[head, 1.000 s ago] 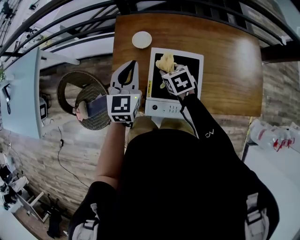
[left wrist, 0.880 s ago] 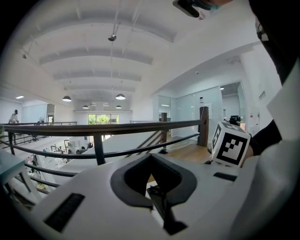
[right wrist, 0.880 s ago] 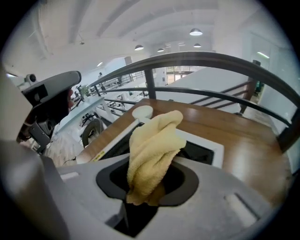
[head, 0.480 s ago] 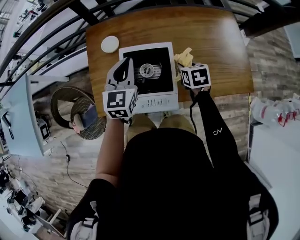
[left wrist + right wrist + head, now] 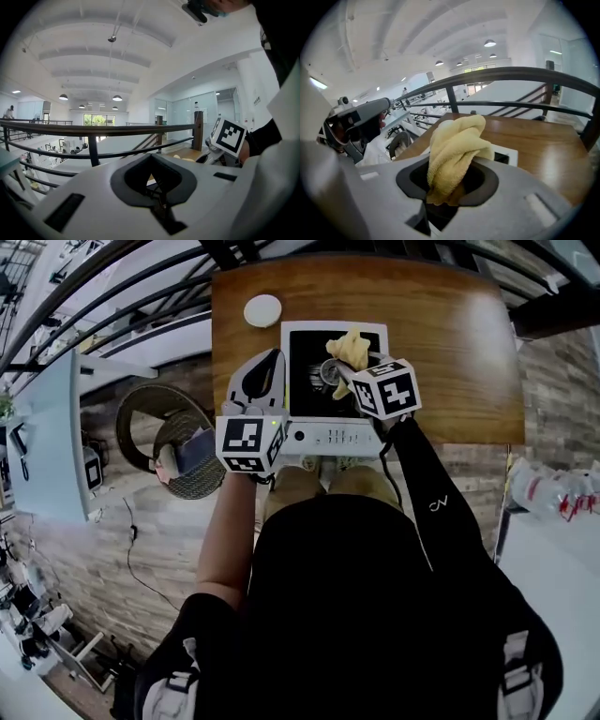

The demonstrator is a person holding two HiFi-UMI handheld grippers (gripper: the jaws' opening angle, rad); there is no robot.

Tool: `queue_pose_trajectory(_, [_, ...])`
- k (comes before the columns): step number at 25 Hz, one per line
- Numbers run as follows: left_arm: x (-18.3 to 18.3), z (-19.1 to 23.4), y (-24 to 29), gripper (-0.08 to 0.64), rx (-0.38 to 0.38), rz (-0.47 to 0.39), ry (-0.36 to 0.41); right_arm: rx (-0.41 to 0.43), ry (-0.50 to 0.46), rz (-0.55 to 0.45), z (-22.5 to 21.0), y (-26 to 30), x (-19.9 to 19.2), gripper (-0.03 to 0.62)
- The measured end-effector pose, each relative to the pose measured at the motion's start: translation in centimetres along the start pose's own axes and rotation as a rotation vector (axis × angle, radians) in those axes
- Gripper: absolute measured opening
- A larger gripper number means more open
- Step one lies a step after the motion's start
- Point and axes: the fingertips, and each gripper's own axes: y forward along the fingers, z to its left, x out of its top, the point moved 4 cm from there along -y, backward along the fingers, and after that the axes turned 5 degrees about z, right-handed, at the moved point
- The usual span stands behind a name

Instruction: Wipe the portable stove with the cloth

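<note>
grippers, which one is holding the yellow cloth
The right gripper: its jaws are shut on the yellow cloth, over the stove. The left gripper holds nothing, with its jaws together.

White disc (image 5: 262,310) on wooden table (image 5: 450,352)

The cloth (image 5: 457,140) is pale yellow. The portable stove (image 5: 333,437) has a white casing and black top. The counter (image 5: 450,343) shows brown wood grain. The left hand-held gripper (image 5: 272,356) and right hand-held gripper (image 5: 339,367) are light grey, their cubes patterned with black-and-white squares.

An office mezzanine, with railing (image 5: 117,130), glass partitions (image 5: 183,112), pendant lamps (image 5: 117,98).
</note>
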Motion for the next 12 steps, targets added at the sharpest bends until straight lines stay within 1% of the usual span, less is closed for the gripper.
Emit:
queue_pose_trajectory(4, [-0.6,3.0,-2.9,0.008,0.047,0.0,0.017,0.1,-0.07,0.037,6.3,3.4,1.5,0.121])
queue_pose_trajectory(7, [-1.6,5.0,-5.0,0.008,0.071,0.016,0.004,0.169,-0.112,0.084,11.0,5.7,1.2,0.121])
queue_pose_trajectory(9, [-2.5,5.8,-6.2,0.008,0.073,0.027,-0.002,0.183,-0.12,0.13,12.9,7.1,-0.1,0.121])
queue_pose_trajectory(12, [-4.1,6.4,-7.0,0.008,0.059,0.037,-0.014,0.163,-0.093,0.165,13.7,8.2,-1.6,0.121])
